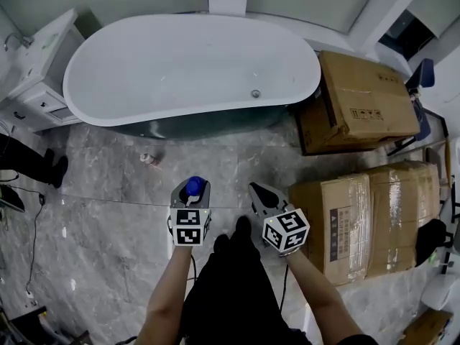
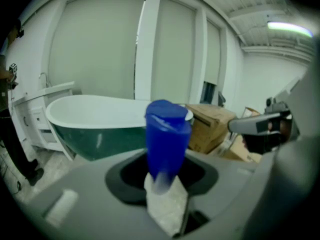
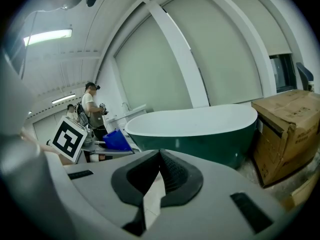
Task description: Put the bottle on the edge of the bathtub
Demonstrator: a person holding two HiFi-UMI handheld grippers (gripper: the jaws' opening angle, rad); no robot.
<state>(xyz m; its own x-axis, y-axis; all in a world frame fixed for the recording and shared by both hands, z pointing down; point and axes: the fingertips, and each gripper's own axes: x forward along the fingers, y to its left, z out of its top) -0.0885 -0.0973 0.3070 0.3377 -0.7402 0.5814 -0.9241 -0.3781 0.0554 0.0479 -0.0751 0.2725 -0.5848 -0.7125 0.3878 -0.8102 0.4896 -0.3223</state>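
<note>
The blue bottle (image 1: 193, 186) stands upright between the jaws of my left gripper (image 1: 191, 182), which is shut on it over the grey marble floor. In the left gripper view the bottle (image 2: 166, 139) rises straight ahead, blurred at its base. Beyond it lies the white bathtub (image 2: 100, 115) with a dark green outside. Its rim (image 1: 180, 117) is well ahead of both grippers. My right gripper (image 1: 254, 187) is beside the left one, shut with nothing in it. In the right gripper view its tips (image 3: 160, 155) meet, and the bottle (image 3: 117, 140) shows at the left before the bathtub (image 3: 200, 121).
Two large cardboard boxes (image 1: 363, 99) (image 1: 374, 214) stand right of the tub and of my right arm. A white cabinet (image 1: 39, 63) stands left of the tub. A small object (image 1: 149, 159) lies on the floor ahead. A person (image 3: 90, 106) stands at the far left.
</note>
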